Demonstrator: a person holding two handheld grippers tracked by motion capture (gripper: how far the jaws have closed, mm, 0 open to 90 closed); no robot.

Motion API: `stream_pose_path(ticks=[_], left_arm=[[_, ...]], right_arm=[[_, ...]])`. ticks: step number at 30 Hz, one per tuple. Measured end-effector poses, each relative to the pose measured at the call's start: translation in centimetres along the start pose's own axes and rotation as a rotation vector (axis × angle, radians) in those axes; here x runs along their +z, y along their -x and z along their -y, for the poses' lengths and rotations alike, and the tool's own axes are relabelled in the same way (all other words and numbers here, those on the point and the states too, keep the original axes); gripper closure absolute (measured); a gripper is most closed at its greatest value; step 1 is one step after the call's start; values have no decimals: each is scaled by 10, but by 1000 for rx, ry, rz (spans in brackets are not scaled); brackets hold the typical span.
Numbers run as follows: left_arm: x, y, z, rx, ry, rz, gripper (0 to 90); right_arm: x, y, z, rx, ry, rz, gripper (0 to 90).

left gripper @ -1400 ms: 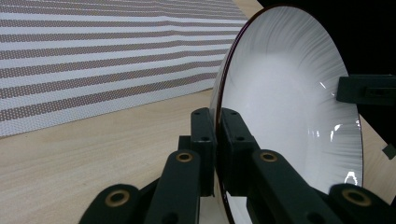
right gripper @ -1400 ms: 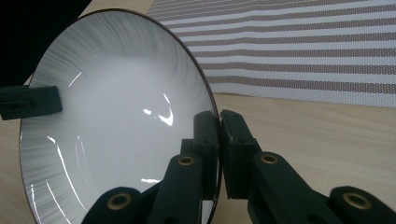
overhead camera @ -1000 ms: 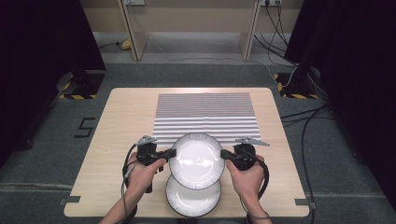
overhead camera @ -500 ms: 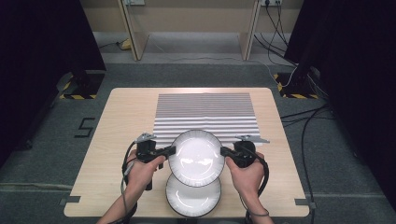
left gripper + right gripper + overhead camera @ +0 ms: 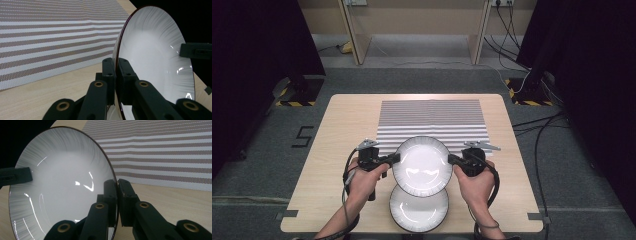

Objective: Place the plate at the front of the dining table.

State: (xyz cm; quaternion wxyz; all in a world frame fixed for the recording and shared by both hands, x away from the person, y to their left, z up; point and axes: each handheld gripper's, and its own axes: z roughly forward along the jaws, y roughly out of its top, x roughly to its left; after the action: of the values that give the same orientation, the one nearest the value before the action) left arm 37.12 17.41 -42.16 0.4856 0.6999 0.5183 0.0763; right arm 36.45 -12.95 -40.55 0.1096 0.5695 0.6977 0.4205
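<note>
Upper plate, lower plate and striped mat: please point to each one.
upper plate [image 5: 422, 165], high view, centre of its white well.
lower plate [image 5: 419, 212], high view, its uncovered white centre.
striped mat [image 5: 432, 117], high view, middle of the stripes.

Only one readable mark: a dark figure "5" on the grey floor, left of the table, roughly level with the table's middle. No legible text, label or brand on the plates, the striped mat, the grippers or the far furniture.
</note>
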Motion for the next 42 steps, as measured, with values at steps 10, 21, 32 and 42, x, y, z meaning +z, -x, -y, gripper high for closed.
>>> stream_pose_path(ticks=[10,21,32,42], left_arm=[[4,0,-5,-2,1,5,850],[8,-2,-9,-7,10,1,850],[11,-3,-12,-8,13,-3,848],[13,-4,-15,-11,15,-5,848]], right_arm=[[0,3,-4,6,8,3,858],[3,5,-8,8,15,6,857],[6,7,-13,10,18,9,858],[7,7,-17,6,20,13,858]])
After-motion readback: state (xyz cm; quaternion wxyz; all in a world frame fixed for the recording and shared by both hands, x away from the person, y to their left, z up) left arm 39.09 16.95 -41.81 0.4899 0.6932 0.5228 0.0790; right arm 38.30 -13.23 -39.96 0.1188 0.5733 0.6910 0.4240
